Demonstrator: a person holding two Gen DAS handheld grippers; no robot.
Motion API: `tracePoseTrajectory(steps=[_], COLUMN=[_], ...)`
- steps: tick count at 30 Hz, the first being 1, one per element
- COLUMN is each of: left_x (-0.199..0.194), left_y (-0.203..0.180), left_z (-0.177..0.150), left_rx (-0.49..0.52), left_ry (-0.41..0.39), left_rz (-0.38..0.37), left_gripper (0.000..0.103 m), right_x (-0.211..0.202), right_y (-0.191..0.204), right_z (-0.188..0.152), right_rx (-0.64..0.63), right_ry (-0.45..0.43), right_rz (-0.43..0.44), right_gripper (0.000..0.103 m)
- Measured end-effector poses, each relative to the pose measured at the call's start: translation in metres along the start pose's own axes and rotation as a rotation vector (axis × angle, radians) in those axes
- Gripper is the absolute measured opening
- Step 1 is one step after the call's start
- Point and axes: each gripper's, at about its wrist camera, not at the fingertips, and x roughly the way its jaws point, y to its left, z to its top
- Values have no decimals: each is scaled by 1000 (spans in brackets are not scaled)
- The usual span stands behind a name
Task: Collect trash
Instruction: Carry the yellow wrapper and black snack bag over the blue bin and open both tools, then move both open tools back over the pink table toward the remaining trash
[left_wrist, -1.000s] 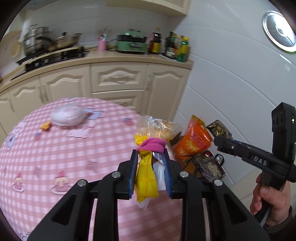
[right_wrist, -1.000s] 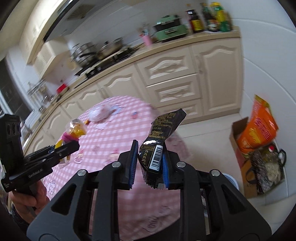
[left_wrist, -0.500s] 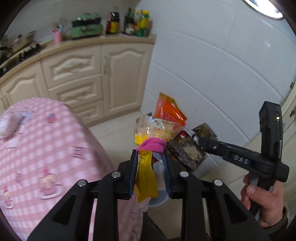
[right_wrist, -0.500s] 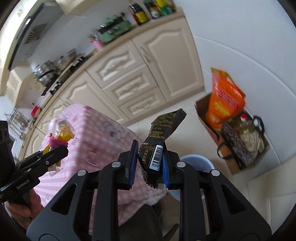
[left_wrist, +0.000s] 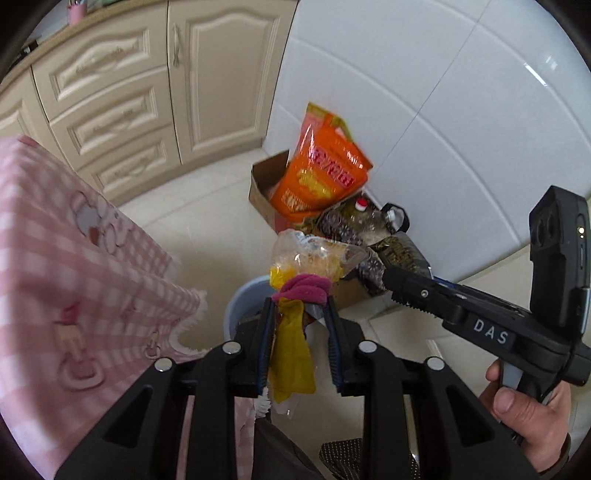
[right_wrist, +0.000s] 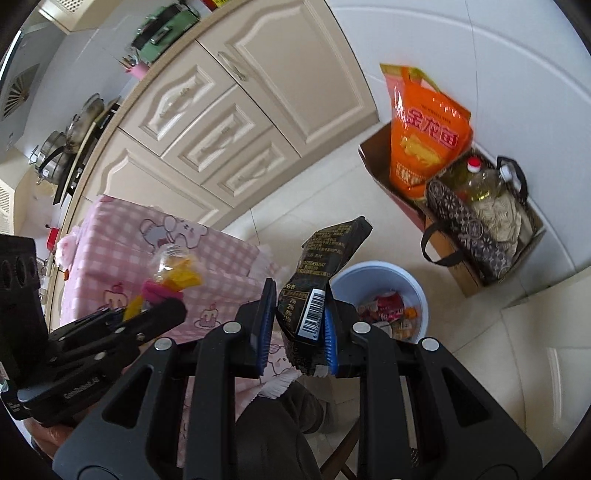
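Note:
My left gripper (left_wrist: 300, 343) is shut on a yellow and clear plastic wrapper with a pink band (left_wrist: 295, 295); it also shows in the right wrist view (right_wrist: 170, 280). It hangs over a pale blue trash bin (left_wrist: 240, 299) on the floor. My right gripper (right_wrist: 297, 332) is shut on a black snack packet with a barcode (right_wrist: 317, 273), held above and just left of the same bin (right_wrist: 380, 273), which holds several wrappers. The right gripper shows in the left wrist view (left_wrist: 391, 280) beside the left one.
A pink checked tablecloth (left_wrist: 66, 266) hangs over the table edge at left, close to the bin. A cardboard box (right_wrist: 373, 162) with an orange bag (right_wrist: 424, 129) and a dark patterned bag (right_wrist: 476, 206) stand against the white wall. Cream cabinets (left_wrist: 110, 85) are behind.
Both grippers have swung right and down from over the table to above the floor bin, still holding their trash. The bin is now below both.

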Motion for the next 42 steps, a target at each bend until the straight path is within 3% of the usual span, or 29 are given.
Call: tracePoseTrajectory(steps=[3,5,6,8,10,12,24,35,42], left_x=[16,27,31,39,44,43,15,-61,-115], left_y=[0,-1,-1,1,2,2,2,-4,13], left_z=[2,4,4,6,7,8,11,9,-1], left_rx=[-1,4,0,-2,0,2,-12,-1,-21], left_ry=[41,71,76,98,117,113,45,-114,-224], left_rz=[-15,-14,-7,2,22,26,29,-5,7], left_gripper=[25,26,28,38,73,77,78,78,78], right_x=[15,25,28,34,36,38,22,-18,-42], right_y=[-8,-16,-20,-27,-30,-35,-30,13,55], right_z=[0,-1,0,-1,-1,-2,-2,9,15], right_rx=[25,56,68,92,108,126,133,68,0], right_ry=[28,47,48,53,54,56,24,-52,-103], right_rz=[-7,-17,-14,-23,-21,-41,-97,-86,-62], right_gripper=[28,39,53,66,83,92,95,95,95])
